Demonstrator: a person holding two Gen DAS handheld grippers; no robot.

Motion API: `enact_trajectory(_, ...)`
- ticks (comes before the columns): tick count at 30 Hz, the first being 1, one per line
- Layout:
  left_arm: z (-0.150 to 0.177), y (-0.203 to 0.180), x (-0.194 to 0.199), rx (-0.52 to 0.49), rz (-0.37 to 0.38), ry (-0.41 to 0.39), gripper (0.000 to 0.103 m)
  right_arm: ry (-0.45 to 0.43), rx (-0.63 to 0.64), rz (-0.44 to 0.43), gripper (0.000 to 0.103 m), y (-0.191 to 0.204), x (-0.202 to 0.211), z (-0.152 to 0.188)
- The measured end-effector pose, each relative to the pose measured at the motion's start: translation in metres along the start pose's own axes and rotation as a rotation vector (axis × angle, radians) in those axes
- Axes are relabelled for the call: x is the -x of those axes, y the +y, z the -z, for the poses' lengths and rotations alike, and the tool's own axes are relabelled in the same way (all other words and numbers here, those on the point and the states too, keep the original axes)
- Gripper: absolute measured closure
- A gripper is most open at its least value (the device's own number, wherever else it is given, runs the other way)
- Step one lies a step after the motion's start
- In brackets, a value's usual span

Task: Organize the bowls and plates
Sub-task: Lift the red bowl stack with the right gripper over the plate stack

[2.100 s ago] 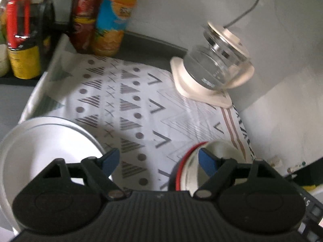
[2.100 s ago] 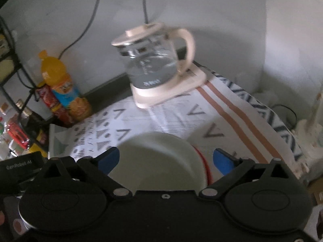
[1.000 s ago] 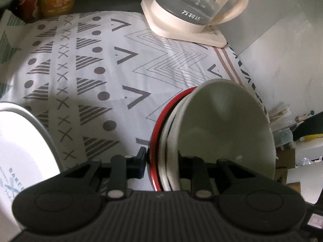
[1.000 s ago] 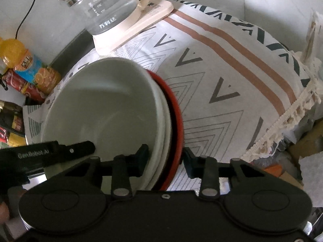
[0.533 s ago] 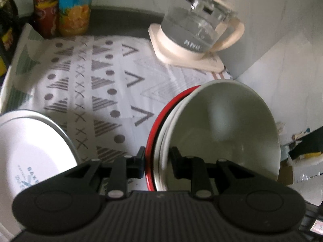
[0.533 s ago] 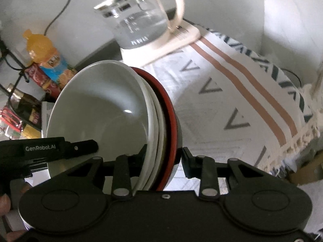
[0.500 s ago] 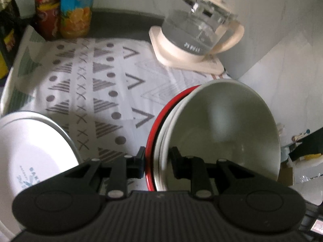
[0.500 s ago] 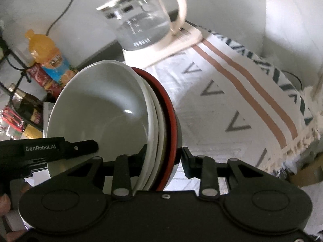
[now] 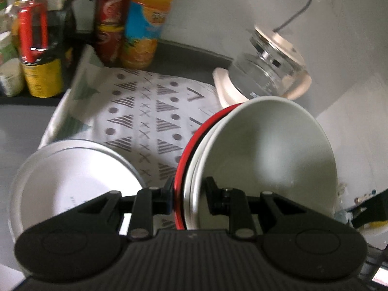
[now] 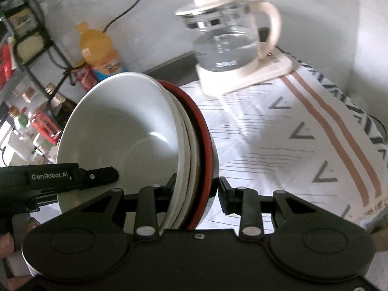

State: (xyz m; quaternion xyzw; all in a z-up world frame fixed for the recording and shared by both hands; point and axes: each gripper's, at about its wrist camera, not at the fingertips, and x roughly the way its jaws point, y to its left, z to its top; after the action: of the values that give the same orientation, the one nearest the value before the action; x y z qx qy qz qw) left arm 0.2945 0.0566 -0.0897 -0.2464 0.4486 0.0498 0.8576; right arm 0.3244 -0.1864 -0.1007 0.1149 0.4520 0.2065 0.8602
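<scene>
A stack of nested bowls, white inside (image 9: 266,160) with a red-rimmed outer bowl (image 9: 186,150), is held up above the patterned cloth (image 9: 150,111). My left gripper (image 9: 188,194) is shut on the stack's left rim. My right gripper (image 10: 196,189) is shut on the opposite rim of the same stack (image 10: 126,131), red bowl rim (image 10: 206,145) outermost. A white plate stack (image 9: 70,174) lies on the cloth at lower left of the left wrist view. The left gripper body (image 10: 55,179) shows in the right wrist view.
A glass kettle on a cream base (image 9: 269,72) (image 10: 230,46) stands at the back by the wall. An orange drink bottle (image 9: 145,24) (image 10: 101,51), a red can (image 9: 111,21) and jars on a black rack (image 9: 36,48) stand at back left. The cloth's fringed edge (image 10: 373,194) hangs at right.
Both grippers closed on the bowl stack's rims and lifted it off the cloth. In the last half second the stack rose further and shifted towards the plates.
</scene>
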Motion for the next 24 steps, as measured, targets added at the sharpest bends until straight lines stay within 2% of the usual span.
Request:
enact_trajectory(12, 0.004, 0.058, 0.035, 0.121, -0.09, -0.074, 0.079, 0.046, 0.111, -0.106, 0.07, 0.055, -0.018, 0.009)
enact_trajectory(24, 0.012, 0.114, 0.059, 0.245, -0.171, -0.096, 0.079, 0.117, 0.214, -0.178, 0.07, 0.104, -0.041, 0.019)
